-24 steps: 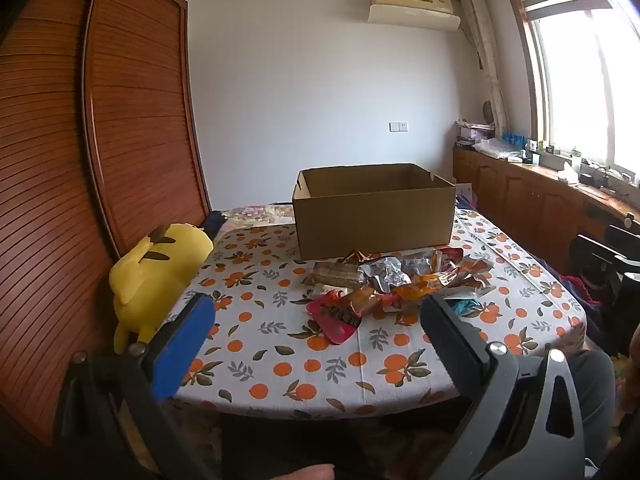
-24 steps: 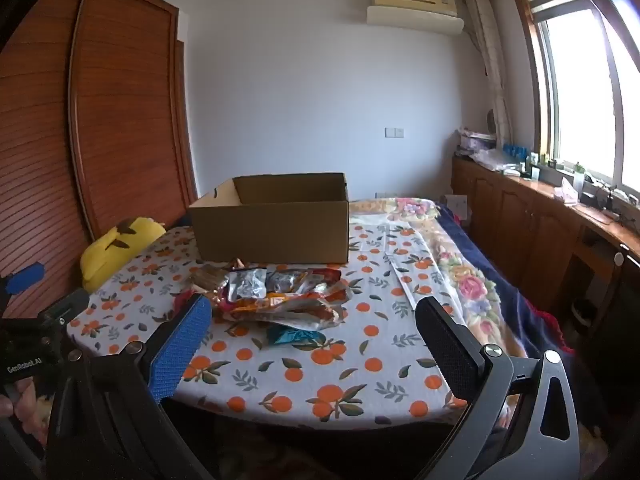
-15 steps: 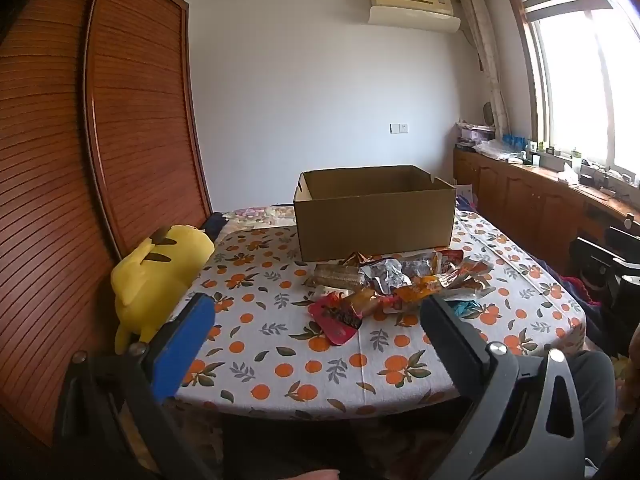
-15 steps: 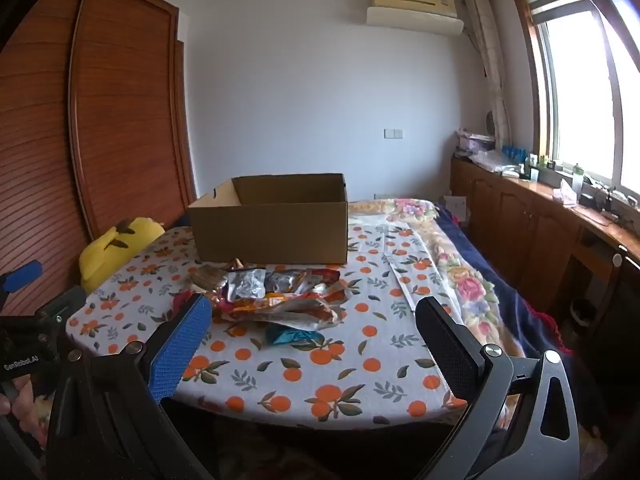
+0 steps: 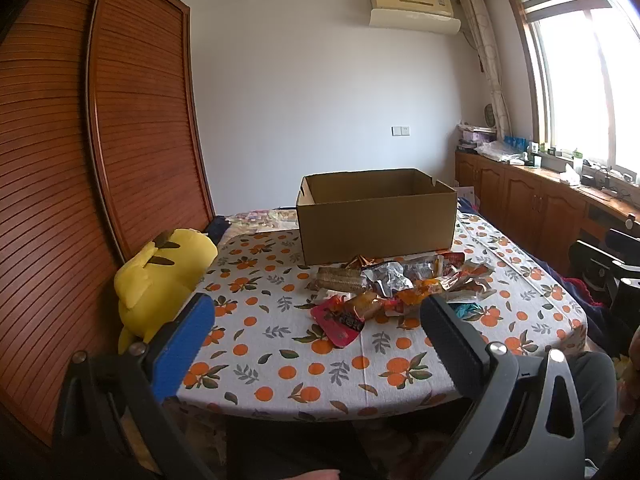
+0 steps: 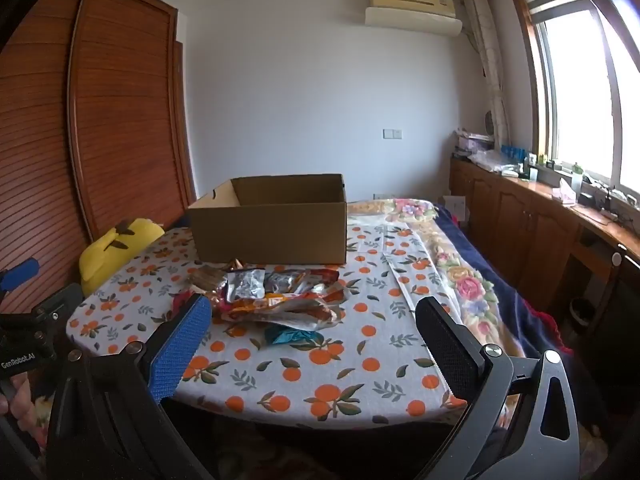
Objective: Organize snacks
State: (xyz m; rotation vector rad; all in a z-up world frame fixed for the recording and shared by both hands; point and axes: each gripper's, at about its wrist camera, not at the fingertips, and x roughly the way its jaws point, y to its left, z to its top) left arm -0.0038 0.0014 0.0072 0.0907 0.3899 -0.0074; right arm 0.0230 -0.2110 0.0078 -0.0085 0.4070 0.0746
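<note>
Left wrist view: left gripper [image 5: 316,320] at bottom of frame, jaws spread wide with nothing between them; snack pile [image 5: 400,286] lies at frame centre on the orange-print tablecloth [image 5: 280,360], just in front of the open cardboard box [image 5: 376,216], with a yellow plush toy [image 5: 160,280] at left. Right wrist view: right gripper [image 6: 312,318] likewise wide apart and empty at bottom; snack pile [image 6: 276,296] sits centre-left, cardboard box [image 6: 272,220] directly behind it.

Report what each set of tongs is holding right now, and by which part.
Nothing is held. The left tongs and right tongs both stand wide open, short of the snack pile on the table.
</note>
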